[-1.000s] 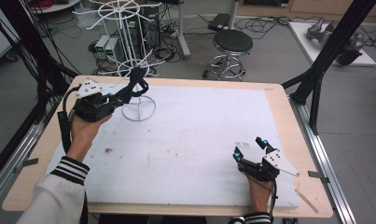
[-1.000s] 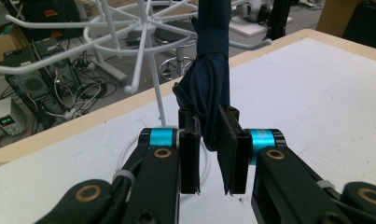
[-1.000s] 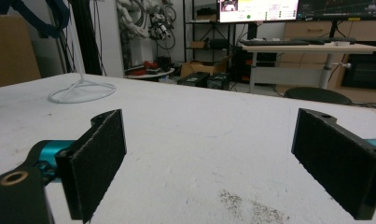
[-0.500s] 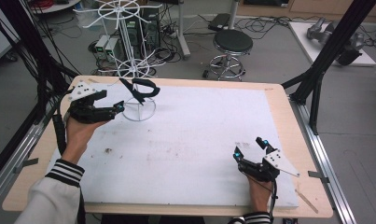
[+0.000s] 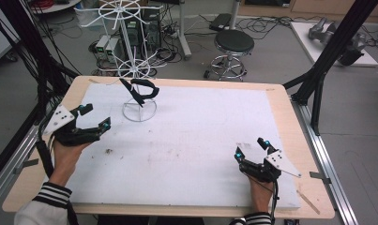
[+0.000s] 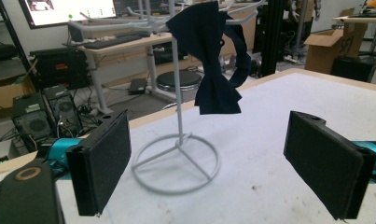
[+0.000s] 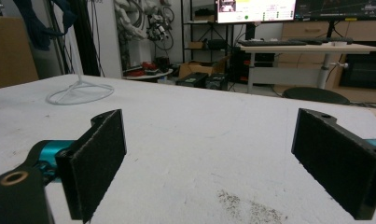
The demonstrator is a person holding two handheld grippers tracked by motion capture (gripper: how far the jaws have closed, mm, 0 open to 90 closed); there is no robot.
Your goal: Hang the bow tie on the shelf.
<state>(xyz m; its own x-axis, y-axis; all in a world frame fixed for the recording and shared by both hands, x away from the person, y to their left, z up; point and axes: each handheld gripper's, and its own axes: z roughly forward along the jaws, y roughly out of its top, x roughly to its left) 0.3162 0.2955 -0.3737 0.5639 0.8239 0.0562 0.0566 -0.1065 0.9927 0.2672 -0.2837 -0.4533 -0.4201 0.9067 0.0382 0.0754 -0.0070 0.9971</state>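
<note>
Hanging limp from the white wire stand, dark cloth; left gripper just opened wide, empty.

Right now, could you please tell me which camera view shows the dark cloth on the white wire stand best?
The left gripper view: the dark cloth hangs close and large from the white wire stand. The high view shows it small; the right gripper view catches only an edge at its top left.

Black stool behind white table
</note>
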